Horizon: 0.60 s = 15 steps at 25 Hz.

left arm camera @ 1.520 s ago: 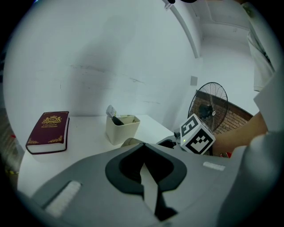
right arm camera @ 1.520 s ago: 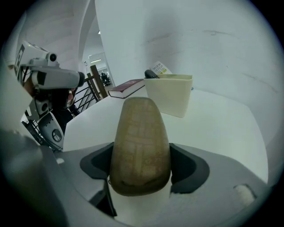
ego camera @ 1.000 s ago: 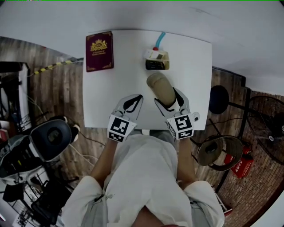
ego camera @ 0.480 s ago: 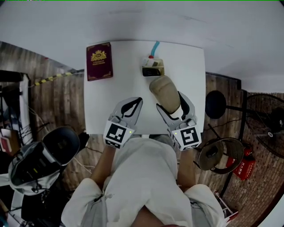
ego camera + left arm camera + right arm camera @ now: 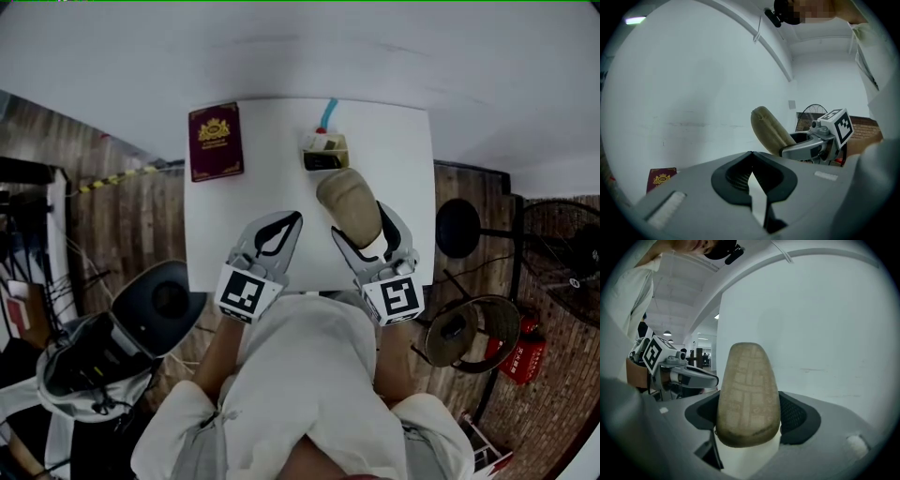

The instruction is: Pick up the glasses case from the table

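The tan woven glasses case point(image 5: 349, 204) is off the white table point(image 5: 267, 253), and my right gripper point(image 5: 360, 225) is shut on its near end. In the right gripper view the case point(image 5: 747, 394) stands up between the jaws and hides the fingertips. My left gripper point(image 5: 292, 219) hovers beside it to the left over the table's front part, jaws shut with tips touching and nothing between them. The left gripper view shows the case point(image 5: 768, 131) tilted up in the right gripper point(image 5: 811, 145).
A maroon passport point(image 5: 216, 141) lies at the table's far left corner. A small box with a blue piece point(image 5: 324, 150) sits at the far edge, just beyond the case. Around the table are a wooden floor, a chair point(image 5: 155, 305), a fan point(image 5: 562, 253) and a stool point(image 5: 457, 227).
The case stays in my right gripper, and both grippers hold nearly the same pose. The table and the things on it have slid down in the head view.
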Available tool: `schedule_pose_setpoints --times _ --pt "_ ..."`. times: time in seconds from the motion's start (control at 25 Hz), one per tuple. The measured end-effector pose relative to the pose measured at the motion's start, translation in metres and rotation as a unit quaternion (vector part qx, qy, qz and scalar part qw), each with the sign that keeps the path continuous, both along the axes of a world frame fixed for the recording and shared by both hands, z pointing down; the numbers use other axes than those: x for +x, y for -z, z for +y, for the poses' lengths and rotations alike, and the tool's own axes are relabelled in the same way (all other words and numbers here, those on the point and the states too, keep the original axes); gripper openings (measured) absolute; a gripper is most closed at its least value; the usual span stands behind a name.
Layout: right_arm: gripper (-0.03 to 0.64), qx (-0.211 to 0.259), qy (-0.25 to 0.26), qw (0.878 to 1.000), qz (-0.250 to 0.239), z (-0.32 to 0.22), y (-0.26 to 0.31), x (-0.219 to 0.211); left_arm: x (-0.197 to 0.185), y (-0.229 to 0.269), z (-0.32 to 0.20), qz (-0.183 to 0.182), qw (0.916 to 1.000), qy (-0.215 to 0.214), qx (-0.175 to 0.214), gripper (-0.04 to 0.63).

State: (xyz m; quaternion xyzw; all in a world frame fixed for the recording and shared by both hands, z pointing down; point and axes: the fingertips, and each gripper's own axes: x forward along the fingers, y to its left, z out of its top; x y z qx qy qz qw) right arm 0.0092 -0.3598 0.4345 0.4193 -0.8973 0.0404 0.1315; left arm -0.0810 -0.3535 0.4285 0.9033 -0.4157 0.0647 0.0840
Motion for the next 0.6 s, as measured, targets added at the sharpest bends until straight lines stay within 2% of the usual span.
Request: schedule_pose_setpoints --times 0.2,0.6 --pt "0.365 0.004 -0.002 1.0 0.003 0.0014 0.0027 0.0 0.0031 0.0087 -0.0003 -0.002 0.9998 -0.011 0.019 0.018" --pt "0.365 0.012 -0.007 1.0 0.003 0.0075 0.007 0.0041 0.0083 0.0097 0.0061 -0.003 0.9996 -0.017 0.021 0.018"
